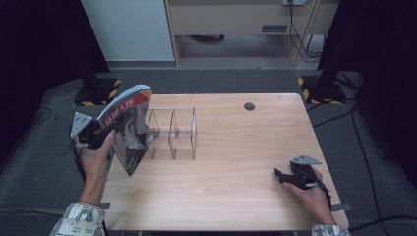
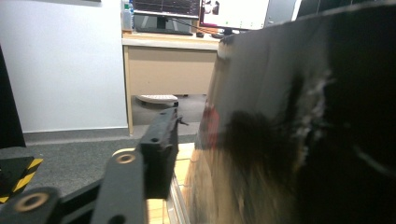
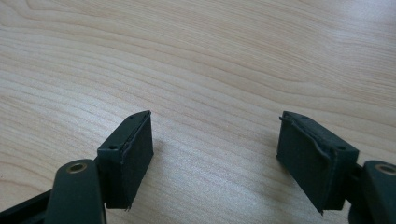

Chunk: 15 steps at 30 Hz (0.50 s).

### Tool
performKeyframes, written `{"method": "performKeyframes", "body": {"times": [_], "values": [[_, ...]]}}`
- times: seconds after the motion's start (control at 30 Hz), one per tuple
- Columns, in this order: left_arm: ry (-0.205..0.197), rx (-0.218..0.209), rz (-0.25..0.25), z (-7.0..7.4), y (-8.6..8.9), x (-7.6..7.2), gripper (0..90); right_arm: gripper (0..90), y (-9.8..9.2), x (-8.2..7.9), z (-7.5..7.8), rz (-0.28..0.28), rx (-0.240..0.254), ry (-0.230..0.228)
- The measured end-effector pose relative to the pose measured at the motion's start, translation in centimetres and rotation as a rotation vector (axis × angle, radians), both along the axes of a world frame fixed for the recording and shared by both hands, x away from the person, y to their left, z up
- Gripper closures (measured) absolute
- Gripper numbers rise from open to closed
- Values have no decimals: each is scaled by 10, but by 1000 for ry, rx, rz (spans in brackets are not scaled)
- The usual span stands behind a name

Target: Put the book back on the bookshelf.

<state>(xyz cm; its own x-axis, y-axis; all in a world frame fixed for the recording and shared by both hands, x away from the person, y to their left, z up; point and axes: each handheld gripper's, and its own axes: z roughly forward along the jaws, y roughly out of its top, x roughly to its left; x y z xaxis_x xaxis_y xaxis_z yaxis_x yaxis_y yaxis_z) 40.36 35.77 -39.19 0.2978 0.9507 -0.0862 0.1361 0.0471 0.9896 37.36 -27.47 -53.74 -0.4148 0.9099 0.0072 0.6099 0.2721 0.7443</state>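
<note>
Apparently mid-filing: left gripper clamps magazine beside the clear rack; next, lower into slot; right gripper idle, jaws apart.

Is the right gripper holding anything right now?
No, the right gripper has its jaws spread wide over bare table with nothing between them.

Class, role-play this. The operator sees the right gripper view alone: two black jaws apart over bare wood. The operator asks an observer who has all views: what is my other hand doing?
Observer: The left gripper holds a magazine at the table's left edge.
Operator: Is it lying flat?
Observer: No, it stands tilted, raised off the wood.
Operator: Anything nearby?
Observer: A clear divider rack stands just beside it.
Operator: And where am I?
Observer: The right gripper sits low near the right front corner.
</note>
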Motion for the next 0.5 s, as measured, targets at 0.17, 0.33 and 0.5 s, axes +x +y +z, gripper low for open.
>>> {"method": "performKeyframes", "body": {"times": [0.17,0.33,0.5], "values": [[3,-4,3,0,0,0,379,268,0,0,0,0,0,0],[14,-9,6,0,1,0,320,267,0,0,0,1,0,0],[23,-19,4,0,1,-1,254,266,0,0,0,3,-1,-1]]}}
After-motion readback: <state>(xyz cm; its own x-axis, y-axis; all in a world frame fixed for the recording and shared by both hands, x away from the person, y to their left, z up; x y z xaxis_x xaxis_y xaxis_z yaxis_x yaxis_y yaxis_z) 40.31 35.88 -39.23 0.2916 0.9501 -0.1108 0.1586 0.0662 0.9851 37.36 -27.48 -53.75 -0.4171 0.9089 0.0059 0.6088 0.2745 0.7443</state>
